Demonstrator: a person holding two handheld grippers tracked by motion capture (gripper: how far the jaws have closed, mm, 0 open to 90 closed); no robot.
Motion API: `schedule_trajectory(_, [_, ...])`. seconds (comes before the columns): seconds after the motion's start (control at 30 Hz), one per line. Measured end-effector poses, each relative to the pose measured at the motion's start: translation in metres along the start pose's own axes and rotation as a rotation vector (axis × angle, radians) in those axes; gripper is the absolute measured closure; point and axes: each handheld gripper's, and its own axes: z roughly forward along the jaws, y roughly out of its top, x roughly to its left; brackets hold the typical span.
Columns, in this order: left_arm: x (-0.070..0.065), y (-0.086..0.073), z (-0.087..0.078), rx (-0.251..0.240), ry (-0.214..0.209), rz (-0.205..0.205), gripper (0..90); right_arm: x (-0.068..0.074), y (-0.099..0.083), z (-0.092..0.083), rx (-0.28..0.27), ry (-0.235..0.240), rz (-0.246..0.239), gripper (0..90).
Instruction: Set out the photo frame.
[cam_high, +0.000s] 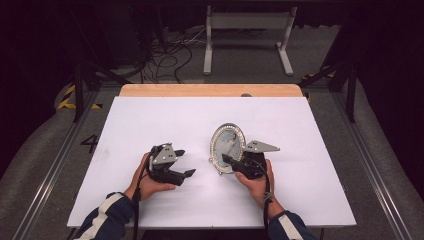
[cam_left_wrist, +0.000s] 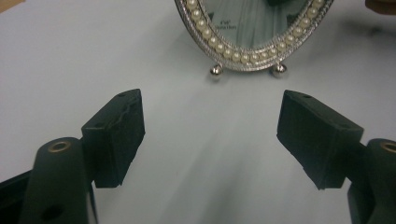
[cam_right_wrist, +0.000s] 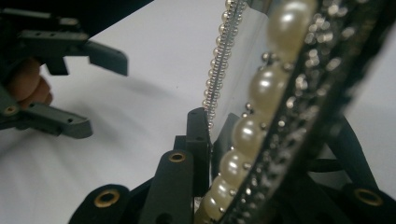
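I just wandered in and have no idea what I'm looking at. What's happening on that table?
A person is working with a hand-held gripper in each hand. The right gripper is clamped on the rim of a small oval picture frame edged with pearls, holding it upright on the white table. The left gripper hangs open beside it, holding nothing.

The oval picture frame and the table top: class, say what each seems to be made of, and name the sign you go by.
Oval picture frame: probably silver-coloured metal, shiny, with two ball feet, a beaded edge and a ring of glossy cream imitation pearls; its centre reflects like glass. Table top: a smooth, matt white sheet, perhaps laminate or plastic, over a pale wooden board showing at the far edge.
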Motion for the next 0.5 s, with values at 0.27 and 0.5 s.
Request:
schedule_trajectory(0.27, [0.008,0.027,0.036,-0.024,-0.031,-0.023,18.9,-0.002,0.002,-0.004,0.044,-0.023,-0.029,68.9])
schedule_trajectory(0.5, [0.006,0.03,0.057,0.004,-0.061,-0.033,19.1,0.007,0.0,-0.018,0.06,-0.077,-0.107,55.3])
